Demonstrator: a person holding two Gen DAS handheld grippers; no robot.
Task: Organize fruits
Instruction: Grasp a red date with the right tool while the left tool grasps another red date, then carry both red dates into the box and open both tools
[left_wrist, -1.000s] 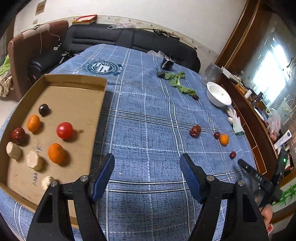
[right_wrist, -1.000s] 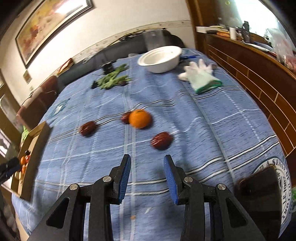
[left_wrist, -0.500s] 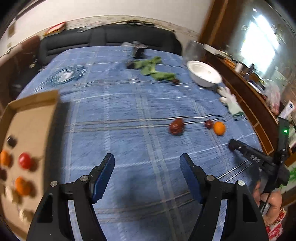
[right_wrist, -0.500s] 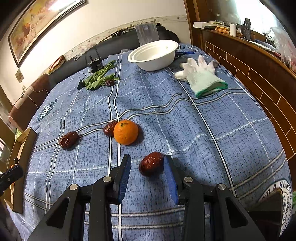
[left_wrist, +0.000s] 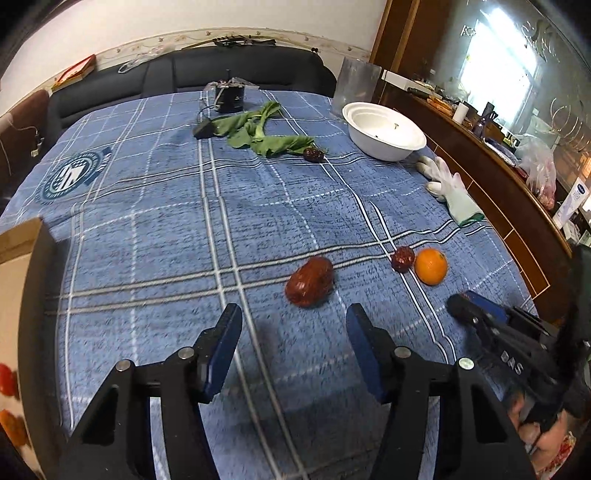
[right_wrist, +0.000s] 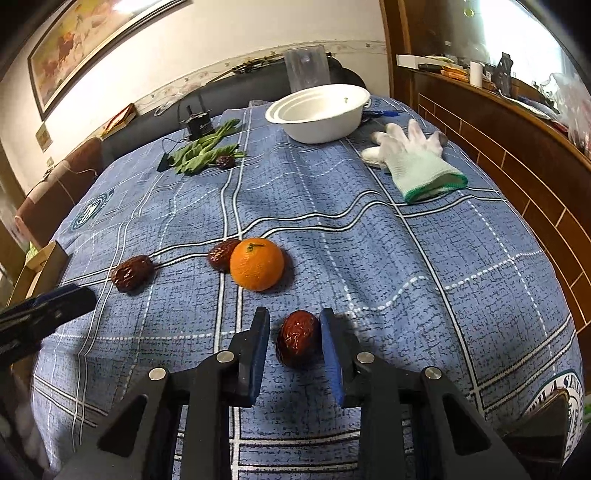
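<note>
— Where does your right claw (right_wrist: 291, 341) stand?

— Low over the blue checked desk (right_wrist: 369, 236), just this side of the orange (right_wrist: 257, 264). Its jaws straddle a red date (right_wrist: 297, 343): spread, the right pad looks to touch the fruit and the left shows a sliver of cloth, so nothing is gripped. In your left camera that date is hidden behind the claw's own tip.

— And your left claw (left_wrist: 293, 343)?

— Released, jaws wide apart over bare cloth, with a larger date (left_wrist: 309, 281) just beyond them, left of the orange. A smaller date (left_wrist: 402, 258) touches the orange's left side.

— Anything hard to read?

— The cardboard tray (left_wrist: 22, 236), far left of the orange, is cut off by the frame; you see one corner and blurred red and orange blobs inside. A fourth date (left_wrist: 313, 154) sits far beyond the orange, partly tucked against the green leaves (left_wrist: 258, 134). Beyond the orange and to its right lie the white bowl (right_wrist: 317, 110) and a glove (right_wrist: 413, 162).
</note>
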